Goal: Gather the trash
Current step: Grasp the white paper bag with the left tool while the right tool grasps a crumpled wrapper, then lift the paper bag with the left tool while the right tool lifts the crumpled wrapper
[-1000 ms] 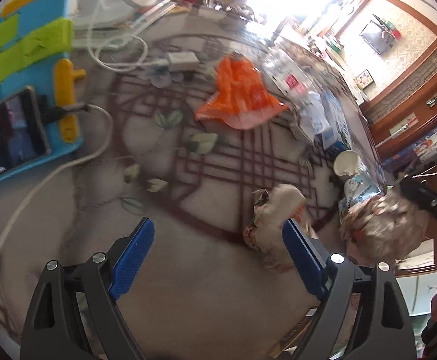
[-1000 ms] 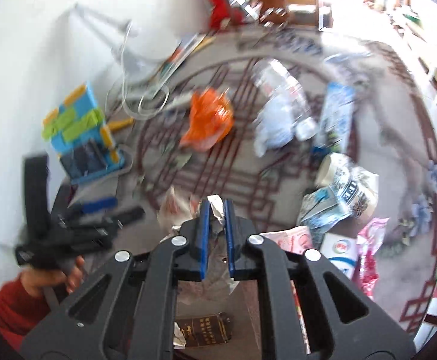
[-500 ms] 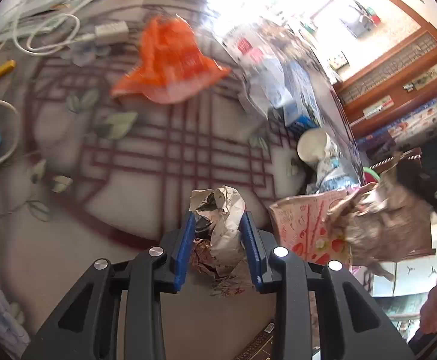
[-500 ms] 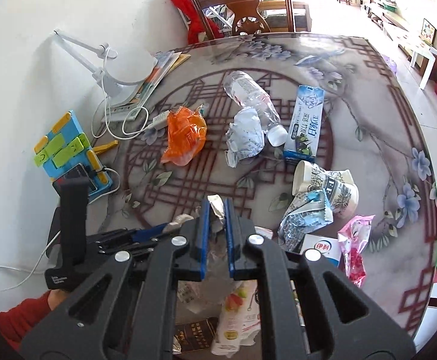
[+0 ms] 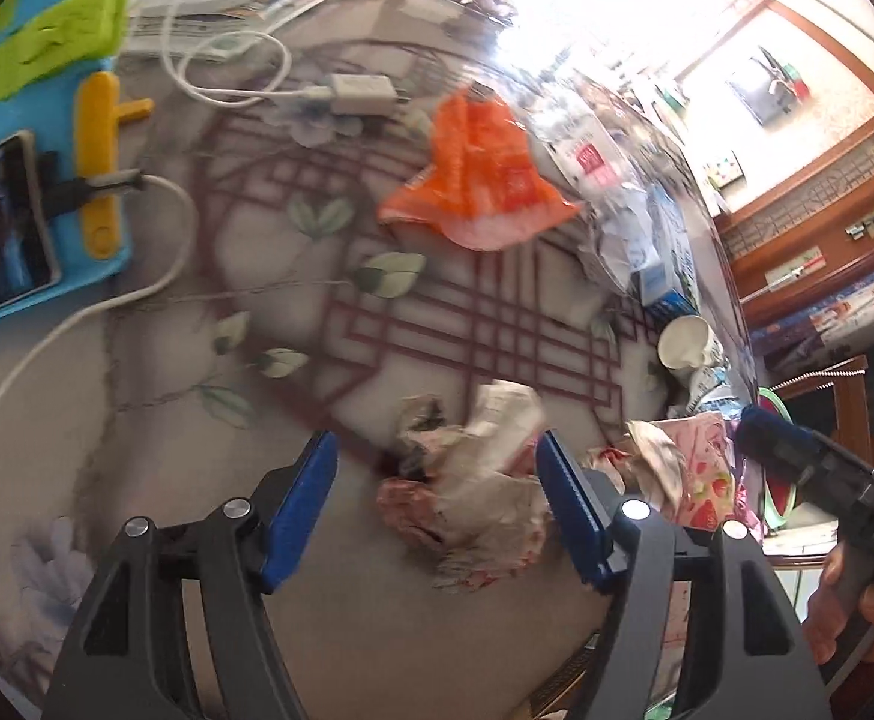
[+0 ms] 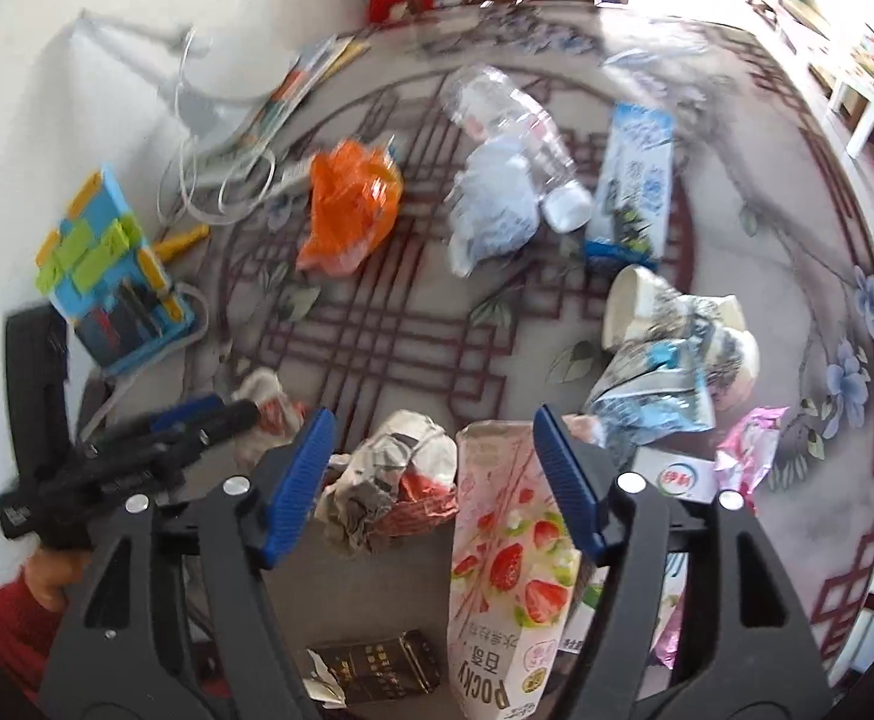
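Note:
A crumpled paper wad (image 5: 473, 474) lies on the patterned table between the open jaws of my left gripper (image 5: 437, 480), free of them. My right gripper (image 6: 431, 468) is open over another crumpled wrapper (image 6: 389, 480) and a pink strawberry Pocky box (image 6: 503, 564) at the near table edge. More trash lies farther out: an orange plastic bag (image 6: 347, 210), a clear bottle (image 6: 509, 120), white crumpled paper (image 6: 491, 210), a blue carton (image 6: 632, 180), a paper cup (image 6: 635, 306), a blue-white wrapper (image 6: 659, 390) and a pink wrapper (image 6: 743, 450).
A blue phone stand with a phone (image 5: 5, 234) and white charging cable (image 5: 107, 306) sit at the left by the wall. A lamp base and papers (image 6: 245, 120) lie at the back left. A dark small box (image 6: 377, 672) lies at the near edge.
My left gripper closed on the paper wad half a second ago, then opened and let it go. My right gripper opened from shut, and its wrapper now lies on the table.

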`<state>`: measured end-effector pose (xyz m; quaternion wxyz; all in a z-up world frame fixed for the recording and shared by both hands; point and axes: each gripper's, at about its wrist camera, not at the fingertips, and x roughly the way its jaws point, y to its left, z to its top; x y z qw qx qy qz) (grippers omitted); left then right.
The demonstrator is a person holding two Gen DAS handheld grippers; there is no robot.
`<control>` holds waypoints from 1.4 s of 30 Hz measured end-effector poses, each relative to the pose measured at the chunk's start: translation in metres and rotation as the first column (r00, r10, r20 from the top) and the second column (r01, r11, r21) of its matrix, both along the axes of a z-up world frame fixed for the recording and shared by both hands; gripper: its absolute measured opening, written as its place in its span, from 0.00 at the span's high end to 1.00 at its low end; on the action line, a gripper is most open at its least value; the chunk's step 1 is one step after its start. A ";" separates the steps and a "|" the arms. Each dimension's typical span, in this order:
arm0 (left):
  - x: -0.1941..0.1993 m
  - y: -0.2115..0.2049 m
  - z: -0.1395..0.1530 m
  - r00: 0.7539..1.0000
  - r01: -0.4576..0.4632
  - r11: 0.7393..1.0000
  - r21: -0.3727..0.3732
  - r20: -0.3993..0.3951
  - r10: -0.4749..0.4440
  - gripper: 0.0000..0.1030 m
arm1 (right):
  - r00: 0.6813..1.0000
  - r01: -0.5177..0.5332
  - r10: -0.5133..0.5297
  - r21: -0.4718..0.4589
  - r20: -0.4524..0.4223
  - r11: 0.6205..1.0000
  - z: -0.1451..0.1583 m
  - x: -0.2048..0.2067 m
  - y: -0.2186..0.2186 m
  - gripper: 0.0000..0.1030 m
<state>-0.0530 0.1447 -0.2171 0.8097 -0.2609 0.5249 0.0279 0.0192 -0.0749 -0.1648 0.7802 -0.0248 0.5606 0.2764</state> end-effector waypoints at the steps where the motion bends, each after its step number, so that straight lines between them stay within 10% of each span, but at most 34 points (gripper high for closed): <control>1: -0.003 0.005 0.000 1.000 -0.008 1.000 -0.001 -0.005 0.008 0.36 | 0.999 -0.033 0.033 -0.013 -0.003 0.999 -0.004 -0.003 0.008 0.33; 6: -0.014 0.014 0.001 0.999 -0.039 0.999 0.007 -0.018 0.039 0.35 | 0.977 -0.207 0.202 -0.091 -0.063 0.974 -0.035 -0.024 0.051 0.24; 8: -0.018 0.017 0.002 0.999 -0.044 0.999 0.004 -0.019 0.044 0.34 | 0.964 -0.258 0.246 -0.134 -0.104 0.957 -0.053 -0.031 0.063 0.52; 21: 0.005 -0.025 -0.023 0.997 0.059 0.998 -0.037 -0.041 -0.061 0.26 | 0.996 -0.018 0.017 0.004 0.089 1.000 0.015 -0.008 0.001 0.59; 26: 0.020 -0.035 -0.031 0.993 0.108 0.993 -0.055 -0.047 -0.110 0.64 | 0.994 0.037 -0.040 0.029 0.099 0.999 0.026 -0.007 -0.017 0.59; 42: 0.031 -0.030 0.038 0.991 0.009 1.000 0.005 0.135 -0.009 0.68 | 0.983 0.061 -0.076 0.093 0.167 0.994 0.054 -0.006 -0.022 0.58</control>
